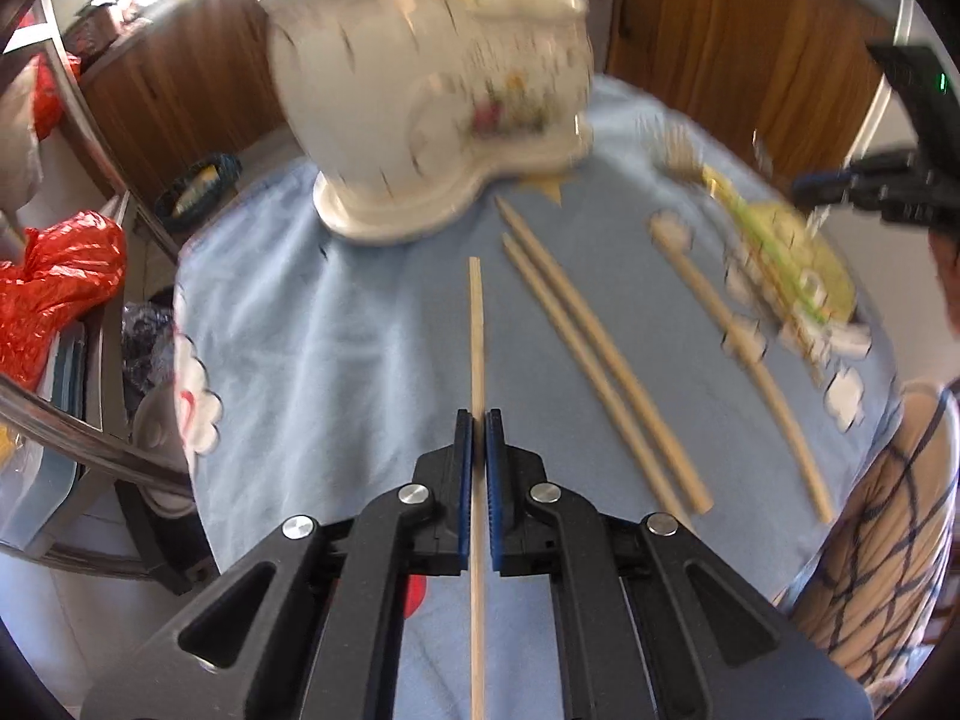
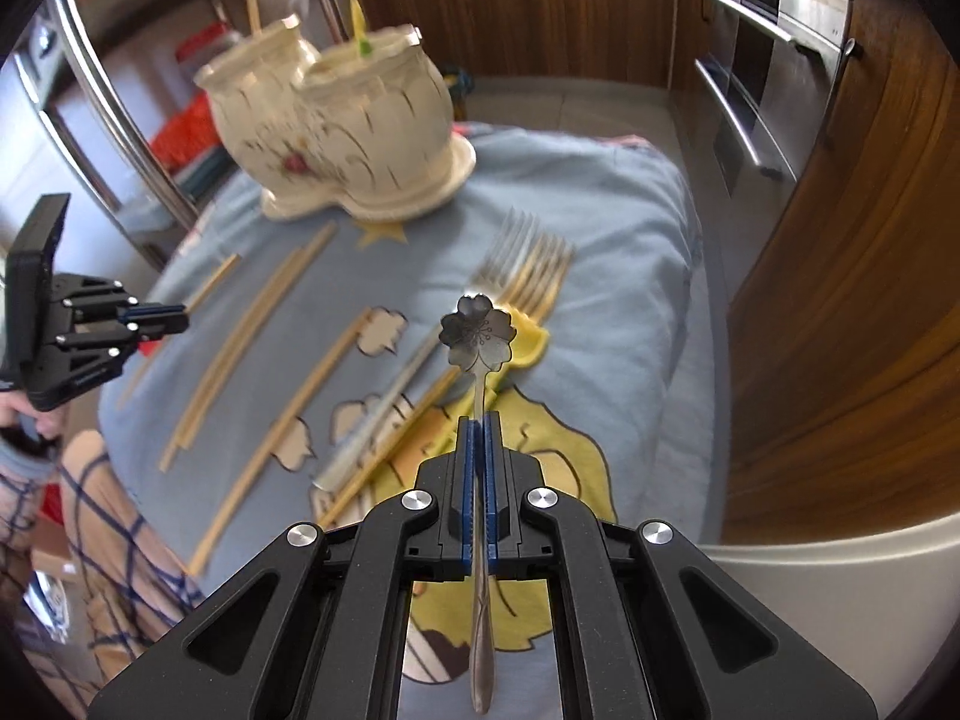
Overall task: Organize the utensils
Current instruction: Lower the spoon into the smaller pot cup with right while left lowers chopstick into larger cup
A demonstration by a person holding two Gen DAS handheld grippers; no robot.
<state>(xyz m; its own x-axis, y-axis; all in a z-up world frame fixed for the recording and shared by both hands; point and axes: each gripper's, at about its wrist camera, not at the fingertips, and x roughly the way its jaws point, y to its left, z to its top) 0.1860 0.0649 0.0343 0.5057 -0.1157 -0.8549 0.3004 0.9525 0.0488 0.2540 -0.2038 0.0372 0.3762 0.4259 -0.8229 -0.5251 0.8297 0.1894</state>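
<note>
The left tongs [image 1: 478,420] are clenched on a single wooden chopstick [image 1: 477,324], which runs forward between the pads toward the white two-pot ceramic utensil holder [image 1: 420,96] at the far end of the table [image 1: 336,324]. One pot already shows a wooden stick, the other something yellow-green, so some sorting looks done. To the right, a pair of chopsticks [image 1: 594,360] and another single one [image 1: 744,354] lie loose on the blue cartoon-print cloth. Further right lie two forks [image 2: 534,258], a pale-handled utensil [image 2: 384,402] and a yellow piece [image 2: 531,342]. The right tongs [image 2: 478,420] grip a flower-bowled metal spoon [image 2: 478,333] by its handle. By this judgement most of the task remains. No brand, label or writing can be read.
</note>
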